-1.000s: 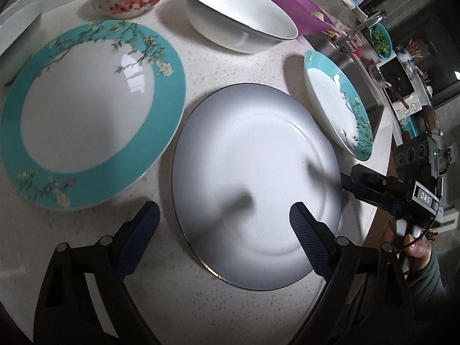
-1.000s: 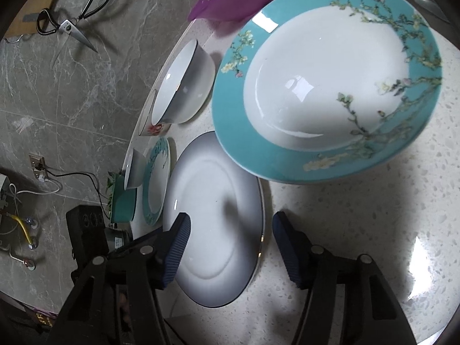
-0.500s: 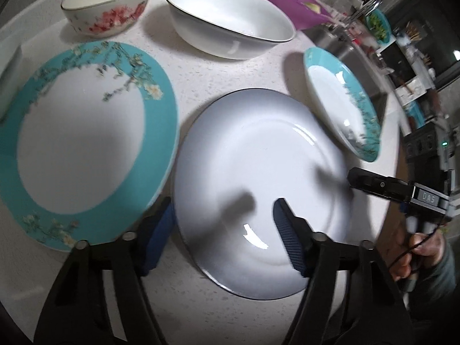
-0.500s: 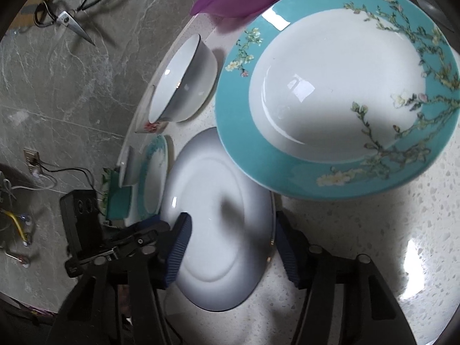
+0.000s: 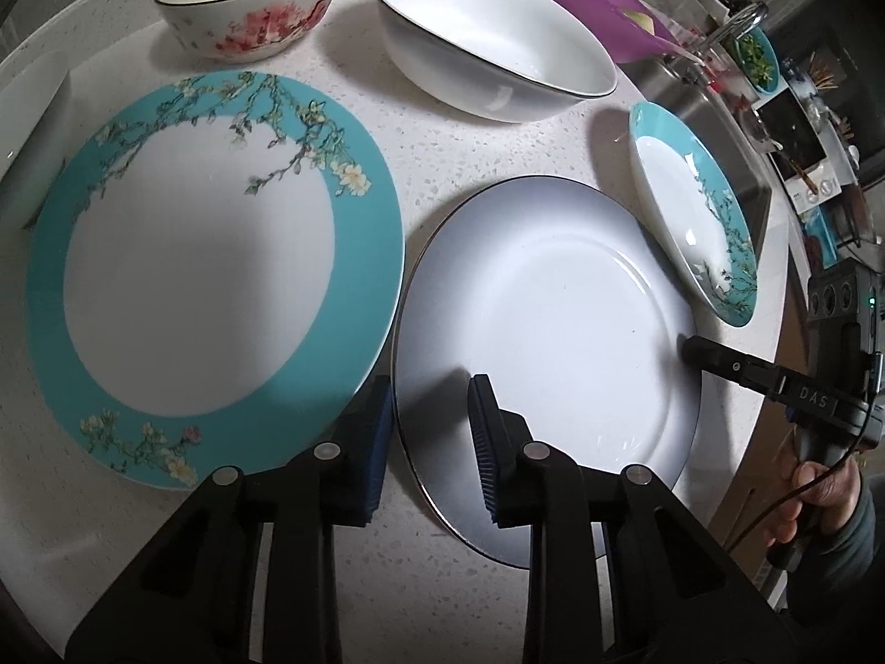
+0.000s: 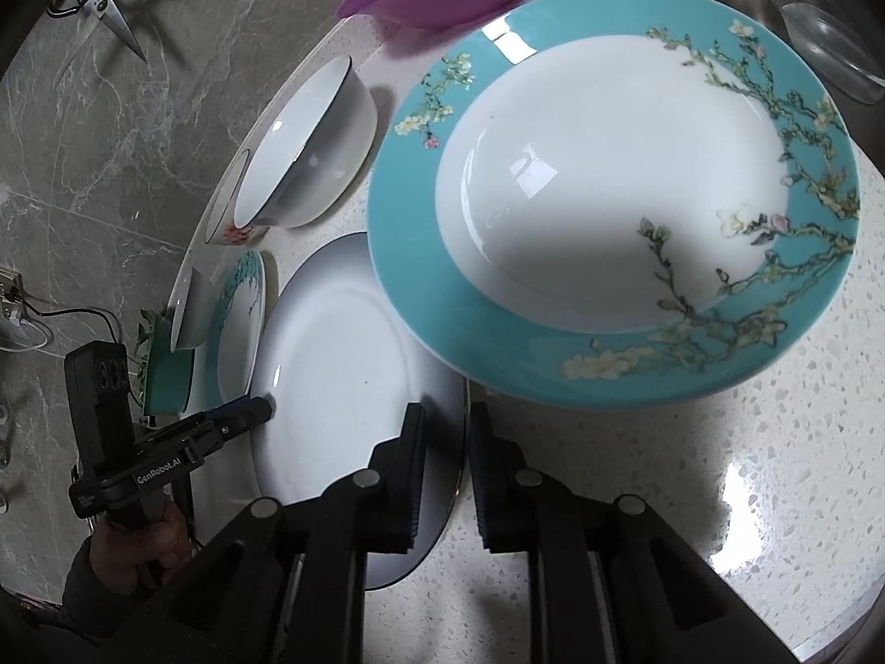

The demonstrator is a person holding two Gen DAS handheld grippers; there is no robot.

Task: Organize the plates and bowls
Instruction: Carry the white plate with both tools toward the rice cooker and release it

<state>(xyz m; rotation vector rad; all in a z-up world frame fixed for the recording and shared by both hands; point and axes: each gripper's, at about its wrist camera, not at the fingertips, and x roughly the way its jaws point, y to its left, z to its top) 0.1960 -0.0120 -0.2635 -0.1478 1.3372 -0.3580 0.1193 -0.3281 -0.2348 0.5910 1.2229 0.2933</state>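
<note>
**Operator:** Left wrist view first: I have the left gripper [image 5: 431, 431] straddling the near-left rim of the white plate [image 5: 553, 332]. One pad sits over the plate's face, the other outside the edge in the gap beside the large teal plate [image 5: 221, 276]. Its jaws are closing with the rim between them; I can't tell that the pads are pressing yet.

**Spotter:** And the other side?

**Operator:** The right gripper [image 6: 445, 459] brackets the opposite rim of the same plate [image 6: 343, 365], jaws closing too, rim between them, nearly together. From the left camera its tip [image 5: 697, 351] shows at the plate's right edge.

**Spotter:** Why both on one plate?

**Operator:** My guess: it lies flat on the counter [image 5: 498, 149], so pinching opposite edges gives a level lift. It's wedged between the large teal plate and the smaller teal plate [image 5: 697, 221], whose rim overlaps it in the right view, so I'd lift carefully. Bowls, the floral bowl [image 5: 249, 5] and white bowl [image 5: 492, 39], sit at the far side, untouched.
</note>
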